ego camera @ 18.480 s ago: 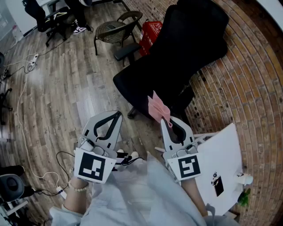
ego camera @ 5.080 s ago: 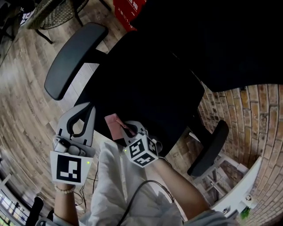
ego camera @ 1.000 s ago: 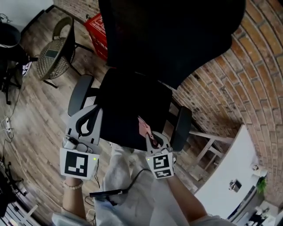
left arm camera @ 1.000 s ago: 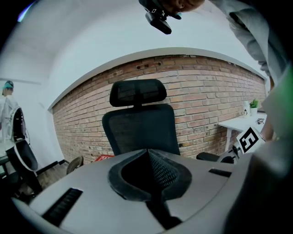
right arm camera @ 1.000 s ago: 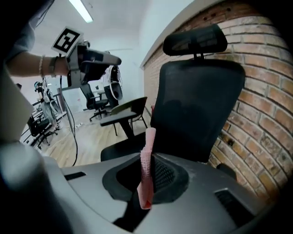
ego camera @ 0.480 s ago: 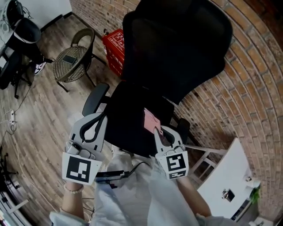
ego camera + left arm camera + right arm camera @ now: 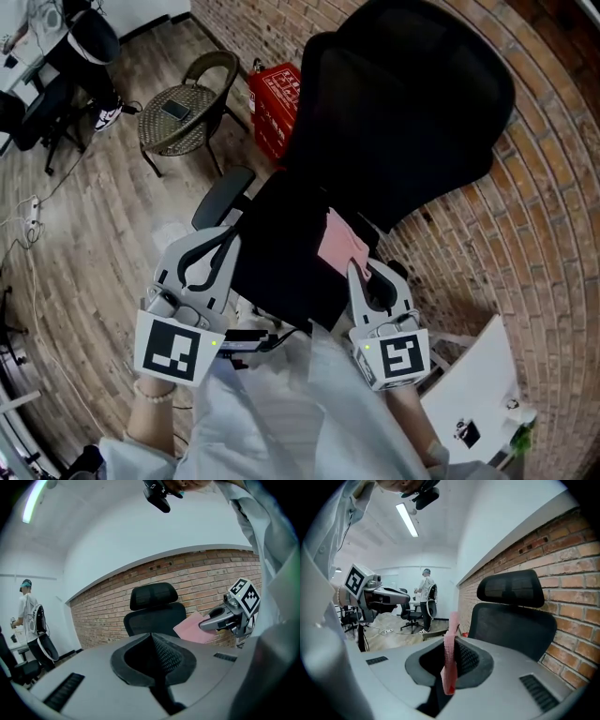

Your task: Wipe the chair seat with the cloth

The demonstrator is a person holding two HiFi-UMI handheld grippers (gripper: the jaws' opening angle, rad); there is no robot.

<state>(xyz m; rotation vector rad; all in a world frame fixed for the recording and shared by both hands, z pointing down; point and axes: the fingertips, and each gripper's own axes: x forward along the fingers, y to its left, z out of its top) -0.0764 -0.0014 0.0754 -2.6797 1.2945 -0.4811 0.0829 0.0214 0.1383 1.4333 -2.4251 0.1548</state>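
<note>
Pulled back since a second ago, the right gripper (image 7: 356, 269) pinches one edge of the pink cloth (image 7: 342, 241), likely soft and light, at frame centre; the left gripper (image 7: 228, 236) sits closed, empty.

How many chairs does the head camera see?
3: the black office chair at centre, a wicker chair left of it, a dark office chair in the top-left corner. More may be hidden.
</note>
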